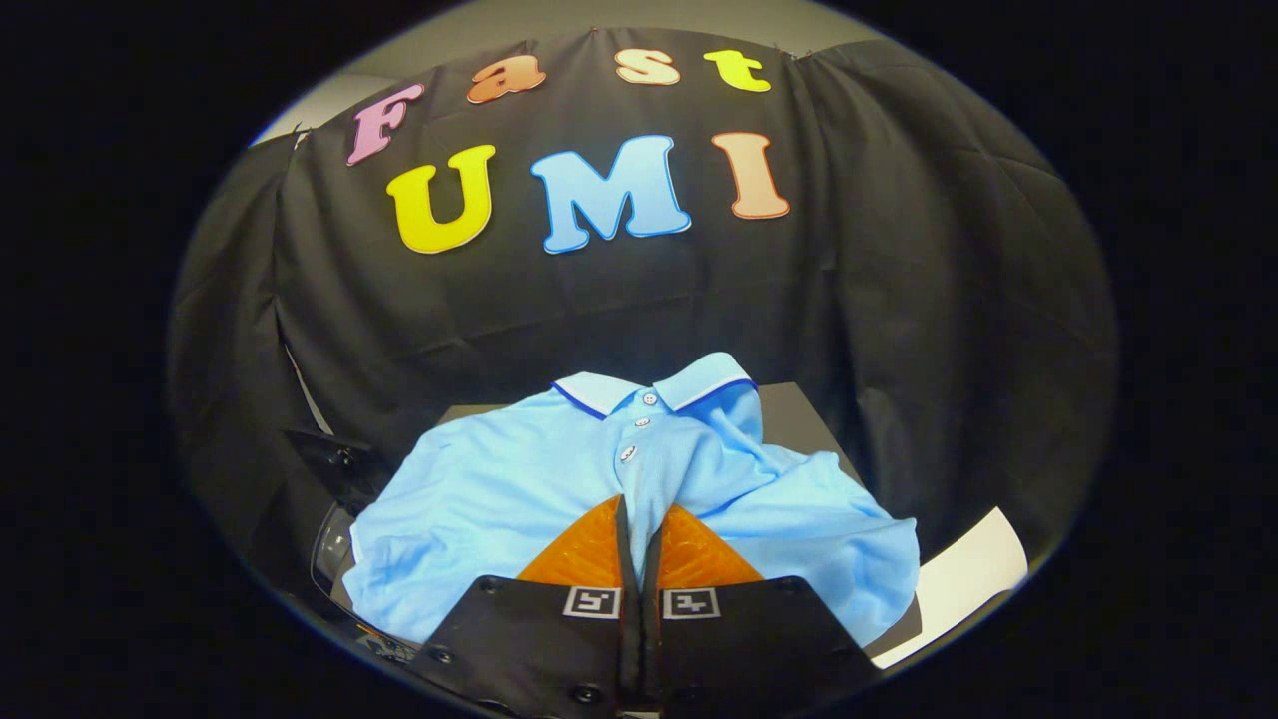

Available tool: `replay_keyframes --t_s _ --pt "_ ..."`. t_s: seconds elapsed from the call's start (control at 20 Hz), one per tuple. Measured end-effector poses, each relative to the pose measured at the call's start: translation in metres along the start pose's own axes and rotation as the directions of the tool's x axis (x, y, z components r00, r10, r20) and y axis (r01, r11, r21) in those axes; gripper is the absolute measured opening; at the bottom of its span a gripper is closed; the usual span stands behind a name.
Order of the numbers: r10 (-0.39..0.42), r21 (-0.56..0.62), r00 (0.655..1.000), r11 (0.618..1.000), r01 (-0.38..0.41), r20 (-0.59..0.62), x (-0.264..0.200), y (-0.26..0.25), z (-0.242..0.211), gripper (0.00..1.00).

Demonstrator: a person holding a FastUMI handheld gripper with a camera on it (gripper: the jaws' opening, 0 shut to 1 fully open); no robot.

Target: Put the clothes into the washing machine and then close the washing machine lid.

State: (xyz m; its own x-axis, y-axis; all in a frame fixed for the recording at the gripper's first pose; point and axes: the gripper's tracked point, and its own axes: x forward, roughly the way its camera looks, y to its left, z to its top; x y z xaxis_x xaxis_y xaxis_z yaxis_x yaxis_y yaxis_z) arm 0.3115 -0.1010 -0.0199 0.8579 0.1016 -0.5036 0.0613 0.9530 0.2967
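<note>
Tongs (639, 524) pinching blue polo shirt (519, 479) placket, shirt spread over dark surface (794, 414).

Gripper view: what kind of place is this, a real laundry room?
Probably a staged recording booth, not a home. Black cloth hangs as the back wall, and a light blue polo shirt lies spread on a dark platform. The tool is shut, pinching a fold of the shirt.
</note>
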Motion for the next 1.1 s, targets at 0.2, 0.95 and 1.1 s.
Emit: replay_keyframes --t_s 0.2,0.95,1.1 --pt "0.019 0.002 0.999 1.000 -0.019 0.045 -0.008 0.008 0.022 0.02" --pt "0.167 -0.025 0.961 0.986 -0.165 0.221 -0.037 0.085 0.114 0.02" --pt "0.190 -0.054 0.958 0.982 -0.182 0.217 -0.033 0.108 0.111 0.02"
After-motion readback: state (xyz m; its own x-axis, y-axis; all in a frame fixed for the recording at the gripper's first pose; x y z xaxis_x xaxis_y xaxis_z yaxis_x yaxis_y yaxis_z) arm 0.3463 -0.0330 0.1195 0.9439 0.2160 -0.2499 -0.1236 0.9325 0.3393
